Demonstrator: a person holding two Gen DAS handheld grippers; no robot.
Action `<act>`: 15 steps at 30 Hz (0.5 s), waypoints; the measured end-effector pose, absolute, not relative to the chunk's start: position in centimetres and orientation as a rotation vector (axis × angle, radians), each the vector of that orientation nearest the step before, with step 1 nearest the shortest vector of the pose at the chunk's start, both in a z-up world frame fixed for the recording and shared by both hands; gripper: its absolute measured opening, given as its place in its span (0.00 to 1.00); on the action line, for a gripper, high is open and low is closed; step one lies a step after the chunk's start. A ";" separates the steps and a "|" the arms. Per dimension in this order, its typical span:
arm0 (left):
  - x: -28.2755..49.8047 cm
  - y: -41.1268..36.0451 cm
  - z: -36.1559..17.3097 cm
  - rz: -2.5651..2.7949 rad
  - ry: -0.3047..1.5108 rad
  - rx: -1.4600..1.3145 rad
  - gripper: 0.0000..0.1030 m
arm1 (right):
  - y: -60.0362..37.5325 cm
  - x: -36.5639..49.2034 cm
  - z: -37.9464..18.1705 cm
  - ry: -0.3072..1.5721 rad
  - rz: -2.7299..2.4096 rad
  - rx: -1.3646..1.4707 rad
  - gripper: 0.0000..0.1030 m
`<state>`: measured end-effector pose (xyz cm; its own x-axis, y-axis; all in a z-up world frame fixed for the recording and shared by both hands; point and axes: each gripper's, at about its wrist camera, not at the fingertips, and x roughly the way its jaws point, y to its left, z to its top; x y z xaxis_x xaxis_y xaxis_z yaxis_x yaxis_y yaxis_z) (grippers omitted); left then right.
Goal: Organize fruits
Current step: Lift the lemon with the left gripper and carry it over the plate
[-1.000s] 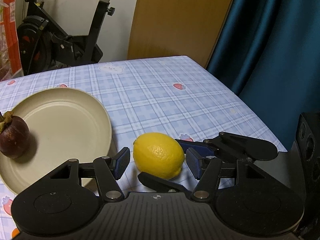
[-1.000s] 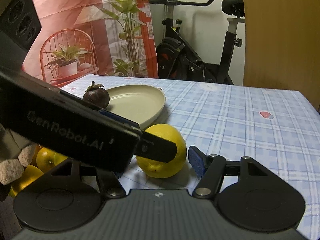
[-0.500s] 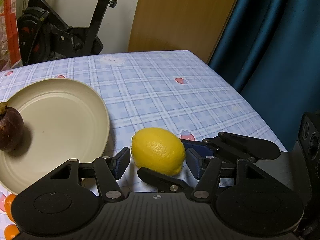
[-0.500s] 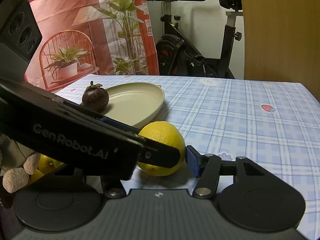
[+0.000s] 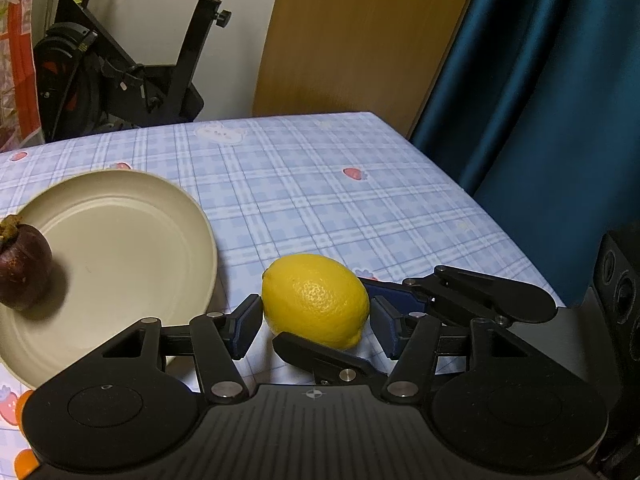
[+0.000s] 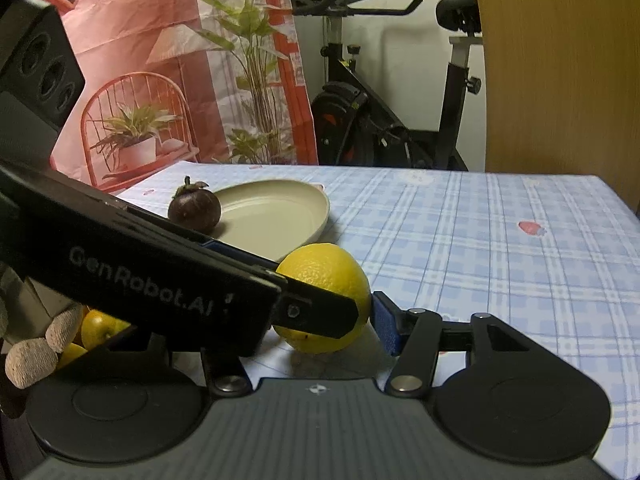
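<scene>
A yellow lemon point(image 5: 316, 300) lies on the checked tablecloth, right of a cream plate point(image 5: 120, 240). A dark mangosteen point(image 5: 22, 268) sits on the plate's left part. My left gripper point(image 5: 316, 326) is open with the lemon between its blue pads, a small gap on each side. My right gripper point(image 6: 320, 320) also brackets the lemon point(image 6: 332, 280). Its right pad point(image 6: 384, 328) sits just beside the fruit. Its left finger is hidden behind the left gripper's body point(image 6: 140, 276), which crosses that view. The plate point(image 6: 280, 216) and mangosteen point(image 6: 195, 210) lie beyond.
The table's right edge point(image 5: 500, 232) drops off by a blue curtain point(image 5: 560, 80). An exercise bike point(image 5: 120, 72) and wooden panel stand behind the table. Yellow and orange fruits point(image 6: 96, 328) lie low at the left in the right wrist view.
Both grippers have tilted and shifted a little around the lemon. The lemon stays on the cloth between the pads, and the jaws' opening looks the same.
</scene>
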<state>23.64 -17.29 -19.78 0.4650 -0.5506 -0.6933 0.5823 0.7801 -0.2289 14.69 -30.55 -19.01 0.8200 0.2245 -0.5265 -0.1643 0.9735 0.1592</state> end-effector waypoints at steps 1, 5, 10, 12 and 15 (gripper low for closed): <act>23.7 -17.1 -19.6 -0.695 0.827 0.035 0.60 | -30.5 14.8 -18.9 0.571 0.208 0.106 0.56; 23.8 -16.4 -18.7 -0.673 0.793 0.014 0.60 | -30.1 15.4 -17.8 0.557 0.221 0.095 0.56; 24.8 -15.4 -17.2 -0.625 0.744 0.029 0.60 | -29.6 17.2 -16.5 0.533 0.261 0.095 0.56; 25.6 -14.8 -17.0 -0.609 0.734 0.025 0.60 | -29.1 18.2 -16.1 0.527 0.280 0.093 0.56; 27.0 -13.6 -17.0 -0.577 0.731 0.001 0.60 | -28.2 20.2 -15.9 0.529 0.309 0.080 0.56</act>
<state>26.96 -13.61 -17.04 0.5968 -0.4971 -0.6299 0.4978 0.8450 -0.1952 20.16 -28.24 -15.92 0.8179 0.3106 -0.4842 -0.2696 0.9505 0.1544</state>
